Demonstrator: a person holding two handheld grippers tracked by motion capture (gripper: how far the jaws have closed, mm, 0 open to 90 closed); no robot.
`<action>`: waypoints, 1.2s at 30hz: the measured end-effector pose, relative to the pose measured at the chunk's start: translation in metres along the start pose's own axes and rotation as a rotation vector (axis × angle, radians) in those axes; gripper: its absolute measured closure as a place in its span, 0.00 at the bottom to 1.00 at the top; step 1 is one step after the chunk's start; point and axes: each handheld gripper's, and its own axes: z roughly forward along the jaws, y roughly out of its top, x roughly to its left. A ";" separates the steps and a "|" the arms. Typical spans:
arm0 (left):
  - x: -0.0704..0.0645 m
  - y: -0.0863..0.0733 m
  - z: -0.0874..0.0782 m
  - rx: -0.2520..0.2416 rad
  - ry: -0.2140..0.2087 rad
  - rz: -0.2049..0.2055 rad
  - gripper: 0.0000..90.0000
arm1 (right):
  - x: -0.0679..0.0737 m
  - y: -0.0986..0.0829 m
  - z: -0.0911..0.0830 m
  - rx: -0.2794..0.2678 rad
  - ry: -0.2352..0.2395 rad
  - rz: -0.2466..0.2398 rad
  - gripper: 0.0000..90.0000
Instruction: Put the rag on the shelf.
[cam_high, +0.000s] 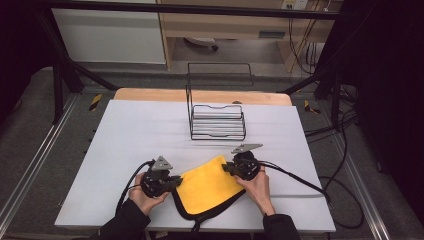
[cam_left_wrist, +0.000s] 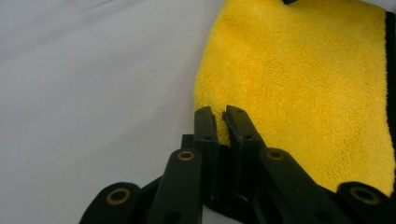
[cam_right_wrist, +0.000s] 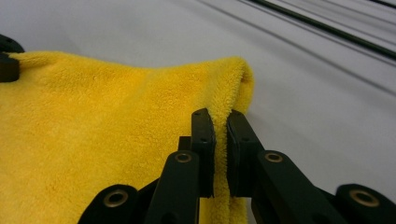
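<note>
White tabletop (cam_high: 130, 135), yellow cloth (cam_high: 207, 187); left hand-held gripper (cam_left_wrist: 219, 122) and right hand-held gripper (cam_right_wrist: 220, 122) each pinching its edge

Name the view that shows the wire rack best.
The high view: the whole rack stands upright at the table's far middle, beyond the yellow cloth. The right gripper view catches just dark lines at its top right, maybe the rack's base. The left gripper view faces the cloth.

No writing, label, brand, number or sign can be read anywhere here. A small bluish plate (cam_high: 272, 34) on the pale wooden furniture behind the bench is too blurred to make out.
</note>
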 end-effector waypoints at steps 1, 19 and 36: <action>-0.001 -0.001 -0.002 -0.004 0.005 -0.005 0.93 | 0.000 0.002 0.002 0.000 0.000 -0.008 0.93; -0.005 -0.017 -0.006 0.006 0.037 0.016 0.89 | 0.005 0.012 0.015 -0.062 -0.022 -0.074 0.59; -0.005 -0.018 0.001 0.026 0.049 0.014 0.91 | 0.005 -0.053 -0.026 -0.042 -0.055 0.152 0.61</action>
